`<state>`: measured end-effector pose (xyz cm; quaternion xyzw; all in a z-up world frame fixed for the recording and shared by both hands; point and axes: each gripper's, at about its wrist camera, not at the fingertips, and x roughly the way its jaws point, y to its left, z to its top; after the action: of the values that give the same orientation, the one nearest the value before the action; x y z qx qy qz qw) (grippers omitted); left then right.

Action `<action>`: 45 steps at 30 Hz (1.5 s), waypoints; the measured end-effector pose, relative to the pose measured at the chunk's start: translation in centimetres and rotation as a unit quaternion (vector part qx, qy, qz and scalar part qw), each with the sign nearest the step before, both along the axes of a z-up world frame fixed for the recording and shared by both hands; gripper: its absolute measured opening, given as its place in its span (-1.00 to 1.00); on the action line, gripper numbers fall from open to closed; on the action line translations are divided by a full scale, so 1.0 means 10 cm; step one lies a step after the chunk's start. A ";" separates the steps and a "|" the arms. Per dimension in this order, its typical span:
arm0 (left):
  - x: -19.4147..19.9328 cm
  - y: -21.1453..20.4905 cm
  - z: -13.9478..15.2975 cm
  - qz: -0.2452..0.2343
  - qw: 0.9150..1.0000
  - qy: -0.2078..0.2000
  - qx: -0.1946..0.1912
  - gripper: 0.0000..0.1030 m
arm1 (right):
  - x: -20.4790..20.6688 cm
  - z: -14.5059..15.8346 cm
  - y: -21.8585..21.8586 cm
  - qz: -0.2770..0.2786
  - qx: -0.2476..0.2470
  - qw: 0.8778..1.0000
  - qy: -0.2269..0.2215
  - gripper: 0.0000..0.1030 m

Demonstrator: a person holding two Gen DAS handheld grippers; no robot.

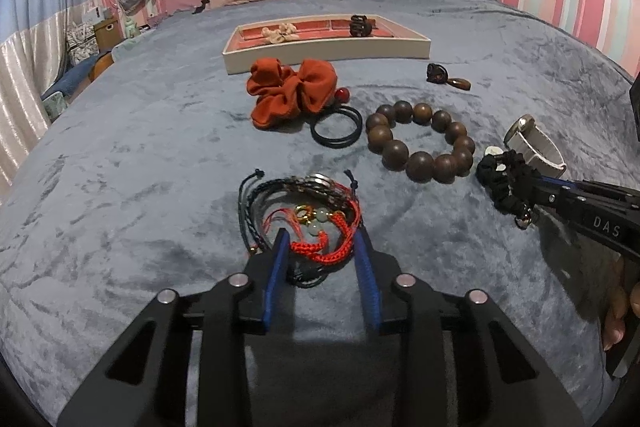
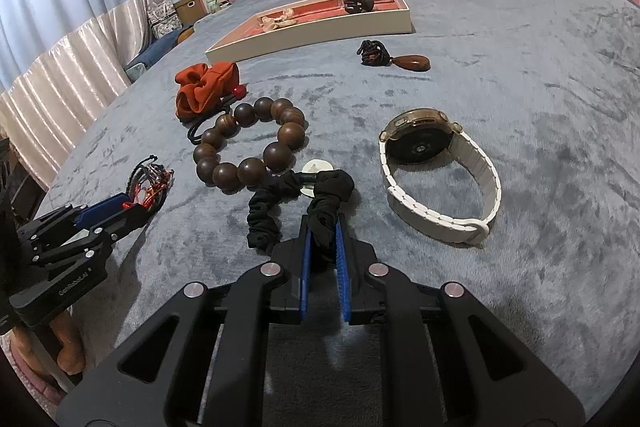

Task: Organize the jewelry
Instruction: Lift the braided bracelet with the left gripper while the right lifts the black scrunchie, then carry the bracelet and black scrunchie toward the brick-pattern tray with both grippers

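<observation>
A pile of braided cord bracelets [image 1: 308, 215], red and dark, lies on the grey-blue blanket [image 1: 140, 167]. My left gripper [image 1: 322, 239] straddles the pile, its blue fingers partly closed around the red cord. My right gripper [image 2: 323, 223] is shut on a black scrunchie [image 2: 296, 203] with a white charm; it also shows in the left wrist view [image 1: 508, 179]. A wooden bead bracelet [image 1: 420, 141], an orange scrunchie [image 1: 292, 93], black hair ties [image 1: 336, 133] and a white-strapped watch [image 2: 436, 171] lie around them.
A white tray [image 1: 328, 49] with a pink lining stands farther back, holding a cream scrunchie [image 1: 278, 33] and a dark hair claw [image 1: 360, 25]. A dark bead pendant [image 2: 390, 57] lies right of the tray. Pillows and a striped wall are behind.
</observation>
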<state>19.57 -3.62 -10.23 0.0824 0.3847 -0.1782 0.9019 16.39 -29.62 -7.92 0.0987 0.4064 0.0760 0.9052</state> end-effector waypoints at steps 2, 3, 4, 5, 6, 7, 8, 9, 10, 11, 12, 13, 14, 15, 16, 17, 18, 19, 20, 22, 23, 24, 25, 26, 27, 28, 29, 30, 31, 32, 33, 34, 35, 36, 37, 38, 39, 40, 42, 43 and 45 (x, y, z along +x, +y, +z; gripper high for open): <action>0.01 -0.03 -0.02 -0.005 1.000 0.002 0.005 -0.59 | 0.00 0.00 0.00 0.000 0.000 1.000 0.002 -0.76; 0.01 -0.05 -0.02 -0.010 1.000 0.002 0.007 -0.69 | 0.00 0.00 0.01 0.000 0.000 1.000 0.002 -0.76; 0.01 -0.06 -0.03 -0.011 1.000 0.002 0.009 -0.70 | 0.00 -0.01 0.01 0.000 -0.001 1.000 0.003 -0.76; 0.01 -0.06 -0.03 -0.012 1.000 0.002 0.008 -0.71 | 0.00 -0.01 0.01 0.000 -0.001 1.000 0.003 -0.76; 0.02 -0.06 -0.03 -0.013 1.000 0.004 0.005 -0.75 | 0.01 -0.01 0.02 0.001 -0.002 1.000 0.004 -0.76; 0.03 -0.04 -0.03 -0.014 1.000 0.007 -0.002 -0.77 | 0.00 -0.01 0.02 0.001 -0.003 1.000 0.004 -0.76; 0.03 -0.03 -0.02 -0.014 1.000 0.007 -0.006 -0.78 | 0.00 -0.01 0.02 0.001 -0.003 1.000 0.003 -0.76; 0.02 -0.03 -0.02 -0.013 1.000 0.006 -0.007 -0.81 | 0.01 -0.01 0.02 0.001 -0.003 1.000 0.003 -0.76; 0.01 -0.03 -0.01 -0.013 1.000 0.003 -0.007 -0.85 | 0.00 -0.01 0.02 0.001 -0.004 1.000 0.003 -0.76; 0.00 -0.03 0.01 -0.012 1.000 -0.005 -0.005 -0.86 | 0.01 0.00 0.03 0.001 -0.005 1.000 0.002 -0.76; -0.02 -0.03 0.03 -0.011 1.000 -0.009 -0.005 -0.88 | 0.00 0.01 0.03 0.000 -0.006 1.000 0.000 -0.76; -0.04 -0.02 0.04 -0.010 1.000 -0.012 -0.006 -0.88 | 0.00 0.02 0.03 0.000 -0.007 1.000 -0.002 -0.76; -0.04 -0.01 0.05 -0.009 1.000 -0.014 -0.008 -0.88 | -0.01 0.02 0.03 -0.001 -0.009 1.000 -0.004 -0.76; -0.05 0.01 0.07 -0.008 1.000 -0.017 -0.012 -0.88 | 0.00 0.03 0.03 -0.001 -0.009 1.000 -0.005 -0.76; -0.05 0.02 0.08 -0.006 1.000 -0.018 -0.015 -0.89 | -0.01 0.04 0.03 -0.002 -0.010 1.000 -0.006 -0.76; -0.06 0.04 0.10 -0.005 1.000 -0.019 -0.018 -0.89 | -0.01 0.04 0.03 -0.002 -0.011 1.000 -0.007 -0.76; -0.06 0.06 0.12 -0.004 1.000 -0.020 -0.024 -0.89 | -0.01 0.05 0.04 -0.003 -0.012 1.000 -0.009 -0.76; -0.07 0.09 0.15 -0.004 0.999 -0.021 -0.033 -0.89 | -0.02 0.05 0.03 -0.003 -0.012 1.000 -0.010 -0.76; -0.07 0.10 0.16 -0.002 0.999 -0.023 -0.034 -0.89 | -0.02 0.07 0.03 -0.004 -0.012 1.000 -0.012 -0.76; -0.09 0.14 0.21 0.002 0.999 -0.026 -0.042 -0.89 | -0.03 0.09 0.03 -0.005 -0.014 1.000 -0.018 -0.76; -0.08 0.16 0.23 0.002 0.999 -0.026 -0.047 -0.89 | -0.04 0.11 0.03 -0.004 -0.015 1.000 -0.020 -0.76; -0.09 0.17 0.25 0.003 0.998 -0.026 -0.050 -0.89 | -0.04 0.12 0.04 -0.004 -0.016 1.000 -0.023 -0.76; -0.10 0.18 0.28 0.004 0.998 -0.028 -0.054 -0.89 | -0.04 0.14 0.05 -0.003 -0.017 1.000 -0.026 -0.76; -0.10 0.18 0.32 0.004 0.998 -0.031 -0.056 -0.89 | -0.04 0.16 0.06 -0.002 -0.018 0.999 -0.029 -0.76; -0.10 0.19 0.36 0.005 0.998 -0.036 -0.057 -0.89 | -0.04 0.18 0.07 -0.001 -0.021 0.999 -0.031 -0.76; -0.10 0.19 0.39 0.006 0.997 -0.041 -0.058 -0.89 | -0.04 0.20 0.08 0.001 -0.024 0.999 -0.035 -0.76; -0.10 0.19 0.42 0.006 0.997 -0.043 -0.058 -0.89 | -0.04 0.22 0.09 0.001 -0.027 0.999 -0.038 -0.76; -0.09 0.20 0.46 0.008 0.997 -0.048 -0.060 -0.89 | -0.03 0.24 0.10 0.001 -0.029 0.999 -0.042 -0.76; -0.08 0.21 0.49 0.009 0.997 -0.051 -0.060 -0.89 | -0.02 0.28 0.10 0.001 -0.030 0.998 -0.047 -0.76; -0.05 0.21 0.53 0.011 0.997 -0.054 -0.060 -0.89 | 0.00 0.31 0.09 0.000 -0.030 0.998 -0.051 -0.76; -0.03 0.21 0.56 0.012 0.996 -0.057 -0.061 -0.89 | 0.03 0.34 0.09 -0.001 -0.030 0.998 -0.054 -0.76; 0.01 0.21 0.59 0.013 0.996 -0.060 -0.061 -0.89 | 0.06 0.38 0.08 -0.001 -0.030 0.998 -0.058 -0.76; 0.05 0.21 0.63 0.013 0.996 -0.062 -0.062 -0.89 | 0.10 0.41 0.09 -0.001 -0.032 0.998 -0.062 -0.76; 0.11 0.21 0.68 0.014 0.996 -0.066 -0.065 -0.89 | 0.13 0.45 0.09 -0.001 -0.035 0.997 -0.067 -0.76; 0.15 0.22 0.71 0.014 0.995 -0.067 -0.066 -0.89 | 0.19 0.50 0.08 -0.001 -0.037 0.997 -0.073 -0.76; 0.20 0.21 0.74 0.014 0.995 -0.070 -0.066 -0.89 | 0.24 0.54 0.08 -0.001 -0.038 0.996 -0.077 -0.76; 0.28 0.20 0.79 0.014 0.995 -0.077 -0.063 -0.89 | 0.29 0.57 0.07 -0.002 -0.037 0.996 -0.079 -0.76; 0.32 0.19 0.83 0.014 0.995 -0.080 -0.061 -0.89 | 0.36 0.61 0.06 -0.002 -0.036 0.996 -0.082 -0.76; 0.46 0.17 0.90 0.011 0.995 -0.081 -0.064 -0.89 | 0.49 0.69 0.05 -0.003 -0.037 0.996 -0.087 -0.76; 0.54 0.16 0.93 0.011 0.995 -0.080 -0.065 -0.89 | 0.58 0.73 0.04 -0.004 -0.037 0.995 -0.090 -0.76; 0.67 0.16 0.99 0.011 0.994 -0.083 -0.066 -0.89 | 0.68 0.78 0.01 -0.006 -0.033 0.995 -0.095 -0.76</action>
<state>26.23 -2.07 -0.30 0.0327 0.2969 -0.1864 0.9360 23.24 -29.47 -0.08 0.0632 0.3202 0.0661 0.9429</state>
